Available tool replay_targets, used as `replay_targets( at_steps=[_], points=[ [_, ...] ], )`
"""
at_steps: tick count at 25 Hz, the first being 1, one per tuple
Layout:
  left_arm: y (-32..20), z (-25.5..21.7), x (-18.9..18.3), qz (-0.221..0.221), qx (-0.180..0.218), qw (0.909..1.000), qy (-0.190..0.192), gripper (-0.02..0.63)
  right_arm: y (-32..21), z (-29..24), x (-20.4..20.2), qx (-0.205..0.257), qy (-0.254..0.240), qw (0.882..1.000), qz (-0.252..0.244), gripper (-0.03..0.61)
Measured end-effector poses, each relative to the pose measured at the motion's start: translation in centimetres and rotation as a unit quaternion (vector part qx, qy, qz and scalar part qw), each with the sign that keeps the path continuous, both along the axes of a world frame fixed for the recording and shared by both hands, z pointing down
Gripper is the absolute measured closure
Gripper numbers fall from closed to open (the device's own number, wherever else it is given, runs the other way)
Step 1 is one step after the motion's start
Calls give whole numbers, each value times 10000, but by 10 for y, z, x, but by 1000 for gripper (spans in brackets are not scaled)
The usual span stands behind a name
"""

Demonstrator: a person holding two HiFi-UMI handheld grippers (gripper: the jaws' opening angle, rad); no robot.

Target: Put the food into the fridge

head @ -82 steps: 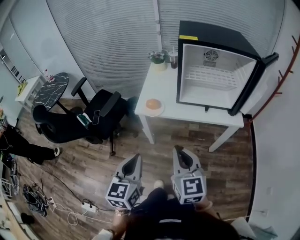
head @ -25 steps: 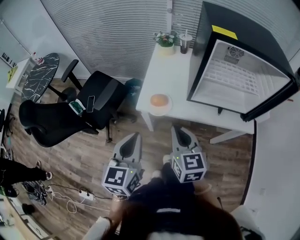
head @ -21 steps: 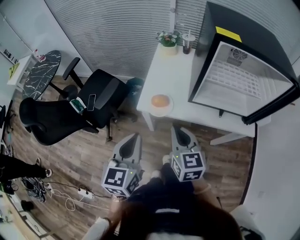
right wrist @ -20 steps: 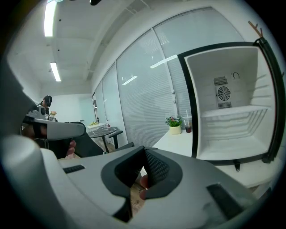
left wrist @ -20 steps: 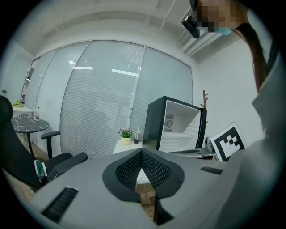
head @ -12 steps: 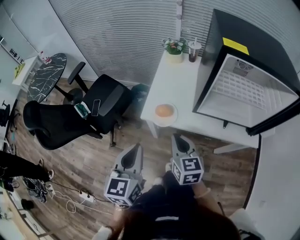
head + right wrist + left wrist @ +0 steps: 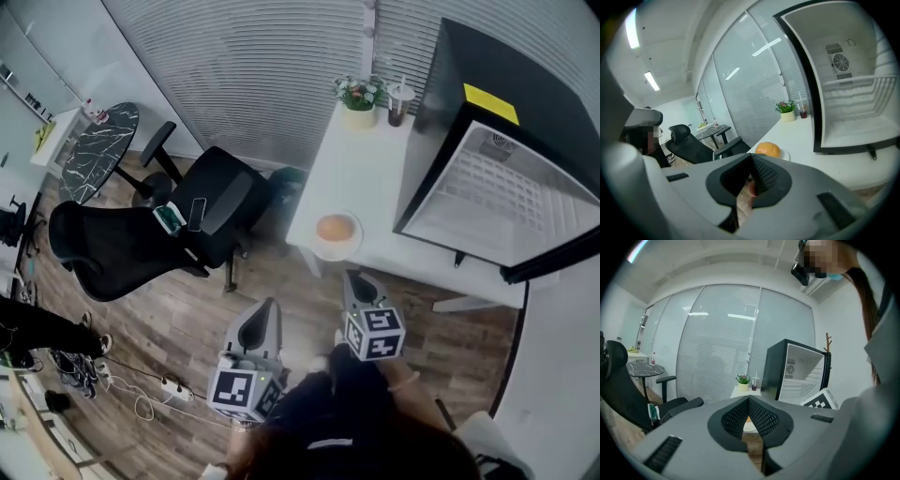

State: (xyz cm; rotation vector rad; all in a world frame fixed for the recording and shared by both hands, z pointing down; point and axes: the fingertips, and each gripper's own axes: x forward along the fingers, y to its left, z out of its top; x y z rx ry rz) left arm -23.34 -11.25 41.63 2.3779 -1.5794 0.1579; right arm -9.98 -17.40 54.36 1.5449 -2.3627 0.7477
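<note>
Position of task item: the bun (image 7: 335, 228) sits on a small white plate (image 7: 337, 254) near the front left corner of the white table (image 7: 375, 169). It is outside the fridge (image 7: 487, 103) and well clear of its opening. It rests domed side up. In my head view its outline is round, so I can assign it no long axis and no heading; my right gripper view shows it only a little wider than it is tall.

Fridge: it stands on the right part of the same table, cavity facing the table's front edge. The door (image 7: 553, 267) is swung wide at the right. A wire shelf (image 7: 506, 192) crosses the interior.

Left gripper (image 7: 270, 303): jaws closed tip to tip in its own view, nothing between them. It is held over the wooden floor (image 7: 178, 328), short of the table, nose toward the plate.

Right gripper (image 7: 352, 275): jaws likewise brought together, nothing clamped. Its nose lies just short of the table's front edge, directly below the plate in my head view, apart from both plate and bun.

Other items noted: a potted plant (image 7: 358, 97) and a cup with a straw (image 7: 401, 101) at the table's far edge, and a black office chair (image 7: 141, 248) to the left of the table.
</note>
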Motion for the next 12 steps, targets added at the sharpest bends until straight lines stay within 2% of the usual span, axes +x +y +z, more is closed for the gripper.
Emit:
replay_targets(
  at_steps=[6, 12],
  points=[
    [0, 1, -7, -209, -35, 9998, -33, 614, -7, 24, -2, -353, -262, 9990, 5, 577],
    [2, 9, -14, -412, -319, 9983, -268, 614, -12, 47, -7, -710, -535, 9960, 21, 577]
  ],
)
